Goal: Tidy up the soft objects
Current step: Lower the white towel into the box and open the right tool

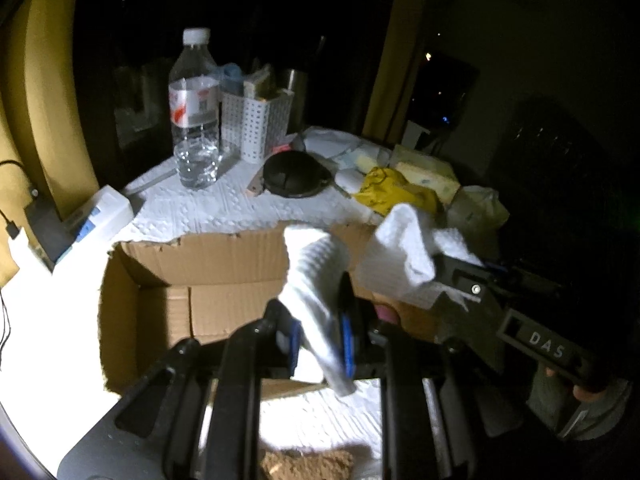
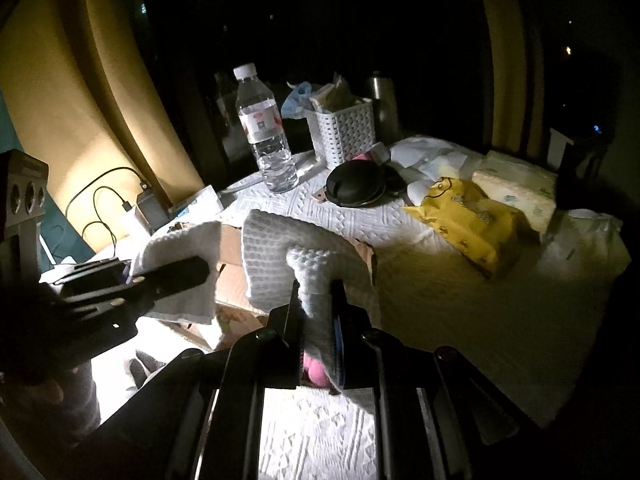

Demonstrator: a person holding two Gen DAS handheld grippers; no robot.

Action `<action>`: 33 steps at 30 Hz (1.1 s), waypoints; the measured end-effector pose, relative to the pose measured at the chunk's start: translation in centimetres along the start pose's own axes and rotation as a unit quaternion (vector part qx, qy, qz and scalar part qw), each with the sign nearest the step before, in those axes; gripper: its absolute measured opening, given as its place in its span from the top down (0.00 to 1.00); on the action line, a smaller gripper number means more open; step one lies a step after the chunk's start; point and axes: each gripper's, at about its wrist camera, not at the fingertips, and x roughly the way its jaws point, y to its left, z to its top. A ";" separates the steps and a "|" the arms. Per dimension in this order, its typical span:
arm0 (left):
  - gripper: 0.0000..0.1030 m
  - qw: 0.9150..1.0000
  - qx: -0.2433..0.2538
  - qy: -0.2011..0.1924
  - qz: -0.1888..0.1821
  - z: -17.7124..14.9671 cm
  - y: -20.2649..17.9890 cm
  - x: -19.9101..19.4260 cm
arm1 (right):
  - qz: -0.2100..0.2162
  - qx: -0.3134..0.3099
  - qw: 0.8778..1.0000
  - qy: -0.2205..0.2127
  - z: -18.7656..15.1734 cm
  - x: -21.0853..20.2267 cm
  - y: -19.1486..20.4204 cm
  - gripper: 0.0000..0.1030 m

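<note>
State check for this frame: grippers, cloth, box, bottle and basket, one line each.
Left gripper: shut on white cloth.
Right gripper: shut on white cloth.
White cloth: held up between both grippers, over the box.
Cardboard box: open.
Water bottle: upright, capped.
White basket: upright, stuffed.

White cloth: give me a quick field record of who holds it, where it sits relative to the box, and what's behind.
held item: white waffle cloth
left gripper: jaws shut on one end of the cloth
right gripper: jaws shut on the other end
cloth position: stretched between both grippers, above the open cardboard box
box contents: mostly hidden; something pink shows
behind: water bottle, white perforated basket, yellow packet
</note>
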 end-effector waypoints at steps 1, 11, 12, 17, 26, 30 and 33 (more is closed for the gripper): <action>0.84 1.000 -0.002 0.003 0.000 0.0 0.1 0.5 | 0.001 0.000 1.000 0.003 0.1 0.5 0.0 0.88; 0.84 0.999 -0.016 0.035 -0.001 -0.6 1.4 4.8 | 0.020 0.003 0.999 0.029 0.0 4.8 -0.2 0.88; 0.84 0.999 -0.018 0.039 0.000 -0.7 1.5 5.2 | 0.021 0.004 0.999 0.032 -0.1 5.2 -0.2 0.88; 0.84 0.998 -0.024 0.059 -0.004 -1.2 2.1 6.9 | 0.024 0.007 0.999 0.045 -0.3 6.9 -0.6 0.88; 0.81 0.996 -0.031 0.089 -0.001 -1.7 2.6 8.8 | 0.014 -0.004 0.998 0.054 -0.5 8.3 -0.3 0.88; 0.76 0.995 -0.040 0.095 0.001 -1.8 3.0 9.0 | 0.006 -0.013 0.998 0.057 -0.5 8.5 -0.1 0.88; 0.72 0.994 -0.047 0.098 0.003 -1.8 3.2 9.2 | 0.003 -0.013 0.998 0.062 -0.5 8.6 -0.1 0.86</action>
